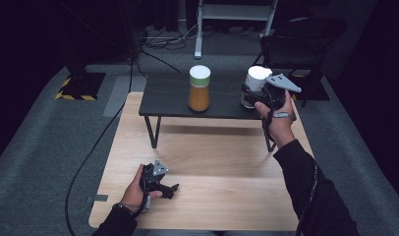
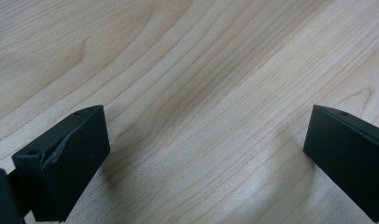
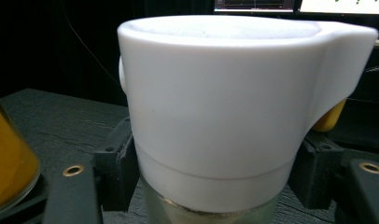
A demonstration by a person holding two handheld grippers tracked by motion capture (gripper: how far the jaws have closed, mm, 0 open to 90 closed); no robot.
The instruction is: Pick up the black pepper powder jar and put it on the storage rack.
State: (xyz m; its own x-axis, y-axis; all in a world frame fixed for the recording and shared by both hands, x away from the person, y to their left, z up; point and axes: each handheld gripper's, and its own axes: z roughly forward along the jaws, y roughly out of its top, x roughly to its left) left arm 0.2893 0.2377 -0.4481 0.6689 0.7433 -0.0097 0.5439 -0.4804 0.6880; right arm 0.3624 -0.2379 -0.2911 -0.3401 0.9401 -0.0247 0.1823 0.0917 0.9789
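A jar with a wide white lid (image 1: 256, 76) stands at the right end of a low black table (image 1: 168, 96). My right gripper (image 1: 250, 96) reaches in from the right and is shut on it. In the right gripper view the jaws press on either side just under the white lid (image 3: 215, 93), right gripper (image 3: 211, 186). A second jar with orange contents (image 1: 199, 88) and a white, green-banded lid stands near the middle of the black table, seen again as the orange jar (image 3: 10, 158) at the left edge. My left gripper (image 1: 172, 189) rests low on the wooden table (image 1: 212, 162), open with bare wood between its jaws, left gripper (image 2: 206, 158).
The black table sits on the far half of the wooden table. A dark chair (image 1: 305, 39) and a white stand frame (image 1: 234, 14) are behind it. A yellow-black striped base (image 1: 79, 86) and cables lie on the grey floor at left.
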